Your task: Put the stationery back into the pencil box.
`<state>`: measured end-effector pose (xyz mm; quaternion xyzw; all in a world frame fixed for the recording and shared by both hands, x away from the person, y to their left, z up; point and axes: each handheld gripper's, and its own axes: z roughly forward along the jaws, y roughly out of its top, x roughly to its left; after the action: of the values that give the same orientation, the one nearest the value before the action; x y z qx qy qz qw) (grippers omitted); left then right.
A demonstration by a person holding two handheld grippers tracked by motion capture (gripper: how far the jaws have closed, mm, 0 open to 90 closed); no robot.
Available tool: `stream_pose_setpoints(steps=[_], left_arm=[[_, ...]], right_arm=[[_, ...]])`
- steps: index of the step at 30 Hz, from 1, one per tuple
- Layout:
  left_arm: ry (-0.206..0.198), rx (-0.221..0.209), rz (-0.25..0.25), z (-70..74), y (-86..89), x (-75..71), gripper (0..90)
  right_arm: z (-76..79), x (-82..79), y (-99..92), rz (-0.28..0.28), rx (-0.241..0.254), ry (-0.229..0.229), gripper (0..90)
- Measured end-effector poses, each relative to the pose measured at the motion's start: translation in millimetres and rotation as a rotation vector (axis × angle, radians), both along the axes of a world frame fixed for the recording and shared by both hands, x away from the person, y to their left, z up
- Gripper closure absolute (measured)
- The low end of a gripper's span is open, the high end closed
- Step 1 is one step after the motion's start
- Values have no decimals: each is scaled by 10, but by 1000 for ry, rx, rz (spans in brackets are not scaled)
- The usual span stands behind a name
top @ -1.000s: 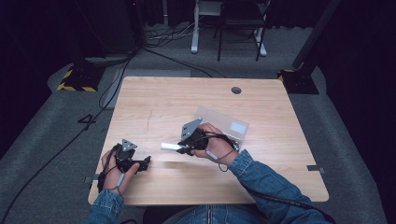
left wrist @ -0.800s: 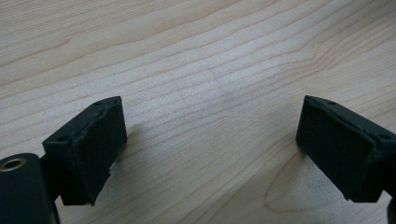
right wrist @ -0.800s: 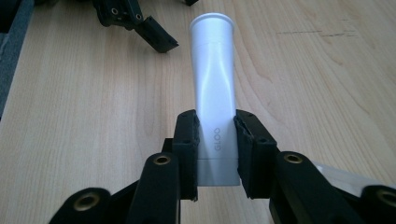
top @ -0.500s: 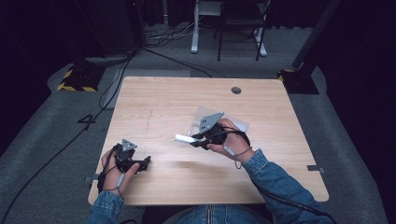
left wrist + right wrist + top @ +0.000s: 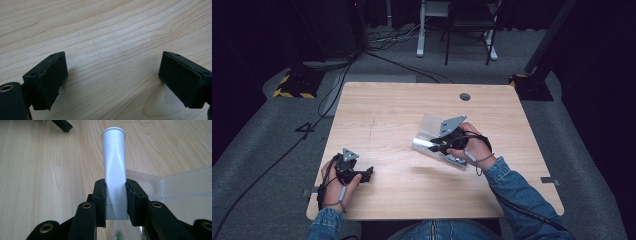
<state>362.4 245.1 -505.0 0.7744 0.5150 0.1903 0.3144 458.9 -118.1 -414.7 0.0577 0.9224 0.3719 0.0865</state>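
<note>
While right gripper [image 5: 115, 202] clamps the tube [image 5: 114, 165], a clear case [image 5: 185, 185] lies beside.

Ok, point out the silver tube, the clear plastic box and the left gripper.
silver tube [image 5: 114, 167], right gripper view, mid-barrel.
clear plastic box [image 5: 185, 182], right gripper view, open lid.
left gripper [image 5: 112, 82], left gripper view, midway between its open jaws.

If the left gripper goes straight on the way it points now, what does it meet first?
Probably only the bare wooden table: the open left gripper has nothing between or ahead of its jaws, though depth is hard to judge.
</note>
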Motion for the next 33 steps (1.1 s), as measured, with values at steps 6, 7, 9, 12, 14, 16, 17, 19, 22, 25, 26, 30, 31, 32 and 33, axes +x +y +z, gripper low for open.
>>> stream_pose_setpoints(steps=[6,7,9,12,14,16,17,19,22,25,26,30,31,32,33], left_arm=[[1,0,1,0,0,-1,88],[0,0,0,0,0,0,88],[0,0,-1,0,0,0,88],[1,0,1,0,0,-1,88],[1,0,0,0,0,-1,88],[1,0,0,1,0,-1,88],[1,0,0,0,0,-1,88],[1,0,0,0,0,-1,88],[1,0,1,0,-1,-1,88],[1,0,1,0,-1,0,88],[1,-1,1,0,-1,-1,88],[1,0,1,0,-1,-1,88],[1,0,0,1,0,0,88],[1,0,1,0,-1,0,88],[1,0,0,1,-1,-1,88]], right_arm=[[-27,114,-137,-27,-25,-2,720],[-35,136,-157,-33,-30,-4,720],[-40,152,-170,-35,-33,0,720],[-75,218,-207,-58,-47,2,719],[-84,225,-210,-59,-48,5,719],[-119,249,-221,-60,-65,2,719],[-133,254,-223,-65,-72,0,719],[-160,265,-233,-62,-86,2,719],[-208,287,-247,-63,-108,-3,719],[-251,308,-254,-67,-125,0,720],[-266,310,-256,-72,-128,3,719],[-320,329,-256,-67,-152,10,719],[-329,331,-255,-61,-158,12,719],[-343,328,-248,-66,-161,17,719],[-354,327,-243,-65,-163,19,719]])
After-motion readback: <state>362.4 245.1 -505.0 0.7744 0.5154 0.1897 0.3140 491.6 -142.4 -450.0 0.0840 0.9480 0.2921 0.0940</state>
